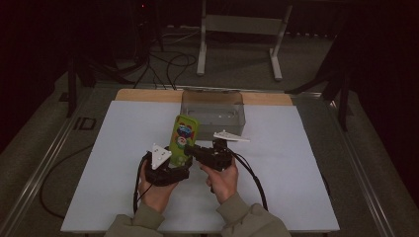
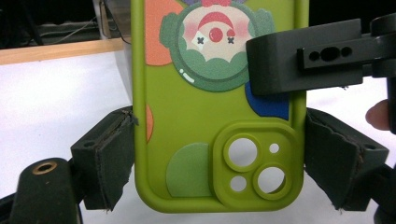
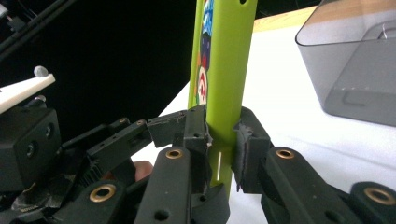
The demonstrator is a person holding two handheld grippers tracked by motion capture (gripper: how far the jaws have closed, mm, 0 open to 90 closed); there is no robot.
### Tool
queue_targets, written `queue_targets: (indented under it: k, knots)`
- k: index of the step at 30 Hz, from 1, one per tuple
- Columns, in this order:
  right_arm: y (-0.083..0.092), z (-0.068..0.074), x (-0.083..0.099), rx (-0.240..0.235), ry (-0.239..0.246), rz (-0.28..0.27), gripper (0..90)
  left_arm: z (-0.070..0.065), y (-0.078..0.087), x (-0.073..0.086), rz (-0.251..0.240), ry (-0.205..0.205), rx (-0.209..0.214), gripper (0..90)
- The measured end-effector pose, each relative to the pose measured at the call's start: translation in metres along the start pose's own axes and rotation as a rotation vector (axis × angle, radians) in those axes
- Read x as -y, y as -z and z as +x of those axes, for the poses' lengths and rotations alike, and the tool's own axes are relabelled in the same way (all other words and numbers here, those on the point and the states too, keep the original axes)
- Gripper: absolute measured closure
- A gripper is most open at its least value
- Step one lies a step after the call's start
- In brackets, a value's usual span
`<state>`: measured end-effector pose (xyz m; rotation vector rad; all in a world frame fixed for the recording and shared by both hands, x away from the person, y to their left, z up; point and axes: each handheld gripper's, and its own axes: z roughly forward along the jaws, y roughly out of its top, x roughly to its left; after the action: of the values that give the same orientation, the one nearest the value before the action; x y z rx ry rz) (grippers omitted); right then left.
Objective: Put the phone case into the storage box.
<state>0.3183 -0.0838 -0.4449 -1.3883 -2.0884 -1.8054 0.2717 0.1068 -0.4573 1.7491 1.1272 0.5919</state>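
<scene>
High view shows the person's two hands at the near edge of the white-covered bench (image 1: pixel 296 197), each with a gripper, both meeting at a green phone case (image 1: pixel 184 138) held upright above the sheet. Left gripper (image 1: pixel 170 165) has its padded jaws pressed on the two long edges of the case near its lower end, beside the camera cutouts; the left gripper view shows both pads touching the sides. Right gripper (image 1: pixel 197 150) comes in from the right and its jaws are closed on the case, one pad on the printed back and one on the inner face, as the right gripper view shows. Farther back, a clear grey plastic box (image 1: pixel 212 111) stands on the bench, apart from the case.
</scene>
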Motion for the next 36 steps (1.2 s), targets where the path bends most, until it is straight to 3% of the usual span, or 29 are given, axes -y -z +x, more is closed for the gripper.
queue_targets:
  k: [5,7,11,15,18,23,27,36]
  knots:
    - [0.002,0.004,-0.002,0.016,0.026,0.008,78.4,0.000,0.000,0.000,-0.007,-0.015,0.006,14.8]
    - [0.002,0.008,-0.003,0.034,0.046,0.023,78.5,-0.002,-0.001,-0.001,-0.003,-0.042,0.005,13.4]
    - [0.003,0.007,-0.005,0.026,0.030,0.036,78.5,-0.003,0.000,-0.002,-0.007,-0.075,-0.004,11.5]
    - [0.004,0.007,-0.006,0.044,0.035,0.037,78.4,-0.006,-0.003,-0.002,0.019,-0.127,-0.026,3.7]
    - [0.005,0.007,-0.008,0.055,0.039,0.051,78.4,-0.007,-0.003,-0.001,0.030,-0.158,-0.015,0.0]
    - [0.008,0.009,-0.012,0.078,0.067,0.068,78.3,-0.007,-0.001,-0.002,0.021,-0.179,0.007,0.0]
    - [0.011,0.011,-0.016,0.111,0.092,0.089,78.3,-0.007,0.002,-0.003,0.021,-0.220,0.014,0.0]
    - [0.020,0.004,-0.030,0.164,0.092,0.140,78.3,0.012,0.018,0.005,0.027,-0.235,0.000,0.0]
